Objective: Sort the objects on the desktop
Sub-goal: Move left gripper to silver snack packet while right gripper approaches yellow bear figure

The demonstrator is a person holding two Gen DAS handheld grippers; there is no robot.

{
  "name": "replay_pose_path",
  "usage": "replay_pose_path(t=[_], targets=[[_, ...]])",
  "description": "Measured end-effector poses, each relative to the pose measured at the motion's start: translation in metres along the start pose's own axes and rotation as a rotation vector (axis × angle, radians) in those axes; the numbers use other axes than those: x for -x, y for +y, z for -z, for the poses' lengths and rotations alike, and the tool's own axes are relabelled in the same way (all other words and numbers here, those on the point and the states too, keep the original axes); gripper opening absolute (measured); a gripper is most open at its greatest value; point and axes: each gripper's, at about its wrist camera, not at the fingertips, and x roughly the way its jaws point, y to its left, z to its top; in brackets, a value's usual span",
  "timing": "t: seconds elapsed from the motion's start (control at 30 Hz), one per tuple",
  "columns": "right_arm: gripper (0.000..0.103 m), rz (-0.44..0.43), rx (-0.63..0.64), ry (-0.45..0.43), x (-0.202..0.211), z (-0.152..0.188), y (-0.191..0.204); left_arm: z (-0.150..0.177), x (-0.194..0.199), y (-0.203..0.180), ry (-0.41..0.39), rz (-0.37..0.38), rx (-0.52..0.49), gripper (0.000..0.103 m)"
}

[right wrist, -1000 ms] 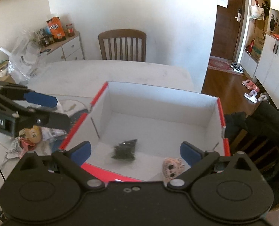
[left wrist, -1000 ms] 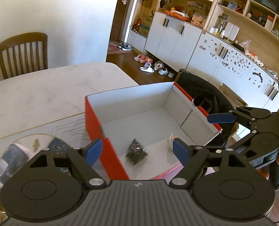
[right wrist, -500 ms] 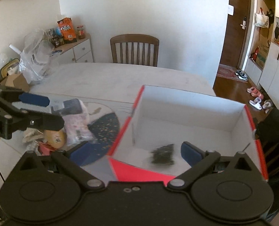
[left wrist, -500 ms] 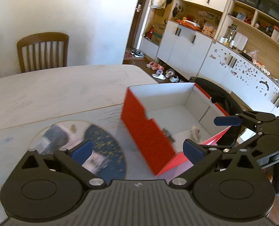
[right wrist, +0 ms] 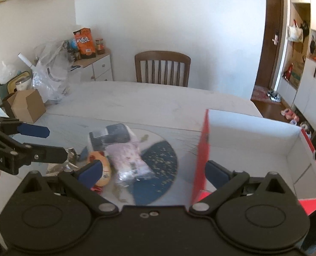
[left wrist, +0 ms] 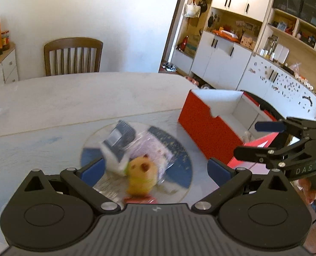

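Both claws are spread wide and nothing is held in either. The left gripper (left wrist: pixel 155 168) is poised over a pile of loose items on a round mat (left wrist: pixel 179 149) near the table's (left wrist: pixel 72 98) front edge, and the right gripper (right wrist: pixel 153 170) is placed between that pile and the red box (right wrist: pixel 200 149), which stands toward the table's right edge.

The pile consists of a yellow toy (left wrist: pixel 141 176), a clear packet (right wrist: pixel 128 160) with pink print and a dark pack (right wrist: pixel 113 136), all touching or overlapping. Trouble could be expected here: because the items lie against one another, two might be pinched at once, or a neighbour might be dragged off the mat. The packet's slick film looks likely to slip from the pads. The toy is rounded and could be squeezed out sideways if it is caught off-centre. With both grippers so near, a clash of fingers over the pile is possible, and the box wall could be struck by the right gripper's outer finger, which sits just beside it.

In the left view the toy's face and a small pale item inside the box are shown; the box floor is otherwise hidden by its near wall. In the right view the box's white interior is seen more openly, along with crumpled foil (right wrist: pixel 70 153) left of the toy, which is absent from the left view. Both views are blurred at the pile, so fine detail cannot be told.
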Motion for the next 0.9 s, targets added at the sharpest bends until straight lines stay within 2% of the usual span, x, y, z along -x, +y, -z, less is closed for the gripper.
replay_pose_path(t=[0.23,0.33,0.43,0.53,0.77,0.9], targets=[[0.102,-0.023,0.009,-0.002,-0.011,0.003,0.040,0.016,0.017,0.030,-0.013,-0.023,-0.009,0.103],[0.102,-0.032,0.028,0.005,-0.015,0.002,0.057,0.025,0.026,0.041,-0.046,-0.028,-0.023,0.103],[0.102,-0.039,0.027,0.010,-0.020,0.002,0.068,0.034,0.032,0.053,-0.047,-0.003,-0.018,0.103],[0.102,-0.027,0.020,0.023,-0.028,0.003,0.076,0.042,0.036,0.061,-0.058,-0.038,-0.029,0.103],[0.096,0.004,0.013,0.052,-0.052,0.009,0.091,0.054,0.029,0.075,-0.037,-0.030,-0.059,0.103],[0.093,0.019,0.001,0.067,-0.067,0.010,0.095,0.056,0.014,0.081,-0.029,-0.054,-0.092,0.103]])
